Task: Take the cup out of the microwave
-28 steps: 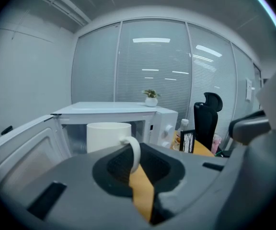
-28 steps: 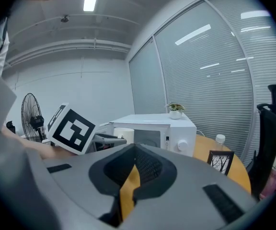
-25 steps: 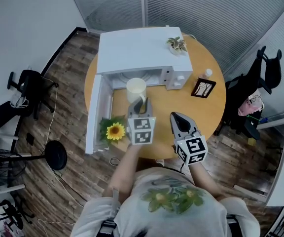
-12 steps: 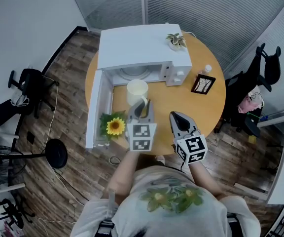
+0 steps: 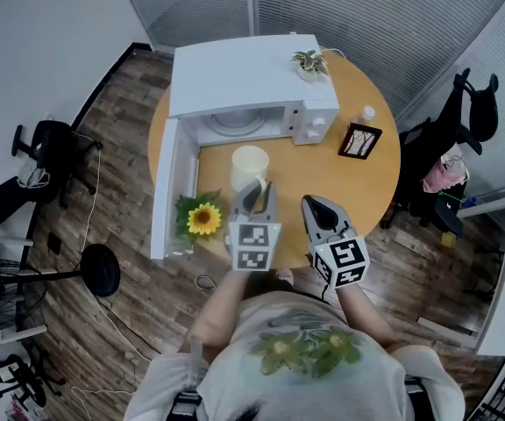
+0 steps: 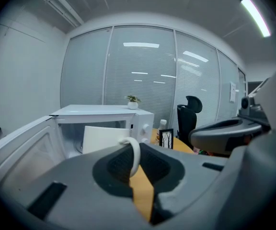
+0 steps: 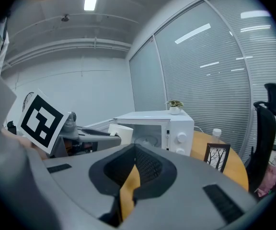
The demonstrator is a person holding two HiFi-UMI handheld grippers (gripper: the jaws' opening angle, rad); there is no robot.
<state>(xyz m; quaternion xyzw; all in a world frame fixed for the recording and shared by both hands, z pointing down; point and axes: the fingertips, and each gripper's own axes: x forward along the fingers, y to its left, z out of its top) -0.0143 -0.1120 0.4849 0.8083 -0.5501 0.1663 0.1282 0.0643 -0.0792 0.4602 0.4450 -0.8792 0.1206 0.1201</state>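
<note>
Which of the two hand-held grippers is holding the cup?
The left hand-held gripper: its jaws pinch the white cup's handle. The right hand-held gripper holds nothing.

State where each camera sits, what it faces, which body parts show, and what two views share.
Head view: on the person's head, looking down at the table and microwave; left gripper, right gripper, forearms show.
Left gripper view: on the left gripper, facing the microwave; its jaws grip the cup's handle.
Right gripper view: on the right gripper, facing the microwave; jaws shut, empty.
Shared: both gripper views show the potted plant.
</note>
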